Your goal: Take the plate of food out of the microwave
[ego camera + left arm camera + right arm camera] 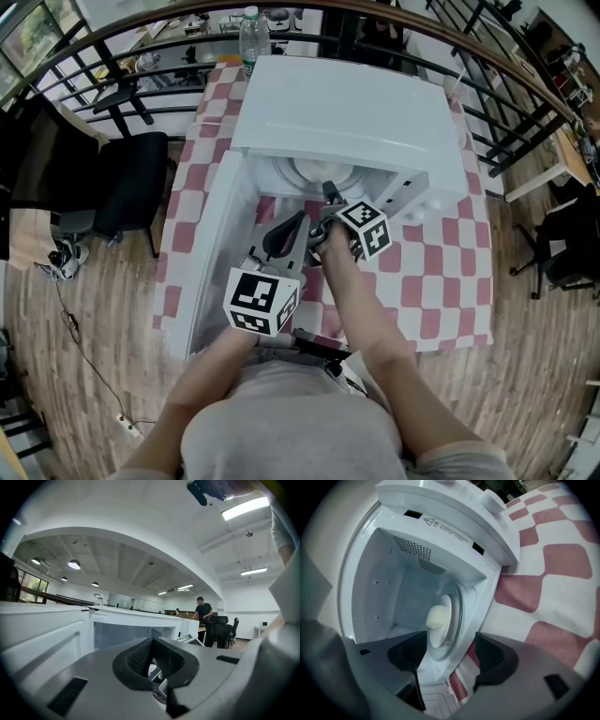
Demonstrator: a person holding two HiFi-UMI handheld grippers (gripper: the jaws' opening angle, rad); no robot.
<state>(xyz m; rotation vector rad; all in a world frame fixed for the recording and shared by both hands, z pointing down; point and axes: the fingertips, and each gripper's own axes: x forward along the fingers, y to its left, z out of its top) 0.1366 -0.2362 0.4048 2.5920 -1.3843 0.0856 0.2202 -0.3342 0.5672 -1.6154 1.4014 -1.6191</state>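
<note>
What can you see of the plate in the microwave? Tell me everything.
The plate is small, round and white, and looks like glazed ceramic. It lies flat on the glass turntable inside the open microwave, near the turntable's middle, and carries one pale yellow lump of food. The right gripper view is rolled, so the plate appears on edge. The right gripper holds its jaws open short of the plate, not touching it.

A: Microwave (347, 112) casing, smooth white with a soft gloss, looks like painted metal or plastic, can't tell which.

B: Tablecloth (441, 281) under it is matt woven cloth, red and white checks. Floor (94, 319) is wood planking, low sheen.

A: Plate (440, 637) inside shines glossy white. The food (436, 617) on it looks pale and matt.

B: Right gripper (445, 653) body, matt grey plastic. Its pads (410, 652) are black, finely ribbed, rubbery.
</note>
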